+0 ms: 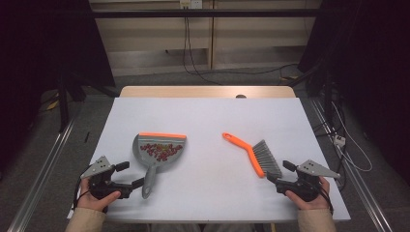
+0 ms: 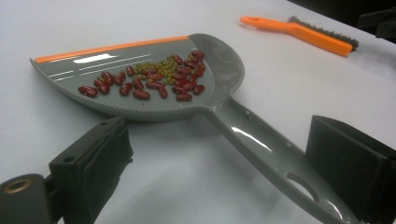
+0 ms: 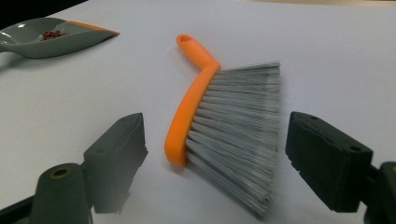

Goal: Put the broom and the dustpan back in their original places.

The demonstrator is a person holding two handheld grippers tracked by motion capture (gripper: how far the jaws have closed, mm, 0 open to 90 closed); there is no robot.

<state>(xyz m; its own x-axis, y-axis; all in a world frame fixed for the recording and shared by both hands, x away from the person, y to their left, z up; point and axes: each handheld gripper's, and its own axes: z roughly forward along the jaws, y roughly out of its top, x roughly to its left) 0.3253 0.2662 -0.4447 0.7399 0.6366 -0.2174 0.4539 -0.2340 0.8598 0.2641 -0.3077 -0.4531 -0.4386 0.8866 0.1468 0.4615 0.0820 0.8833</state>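
Left claw (image 2: 224, 182) spread astride rigid, light dustpan handle (image 2: 271, 156); grip mid-handle, level, since loose beans (image 2: 154, 79) roll. Right claw (image 3: 215, 163) spread.

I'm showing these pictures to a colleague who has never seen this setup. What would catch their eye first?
Probably the grey dustpan left of centre on the white table, with red beans and smaller green ones heaped in its pan behind an orange lip. Next, the orange-handled brush lying flat to the right, grey bristles fanned out. Near the front edge, the left gripper and right gripper sit with jaws open, one by the dustpan's handle, one by the brush.
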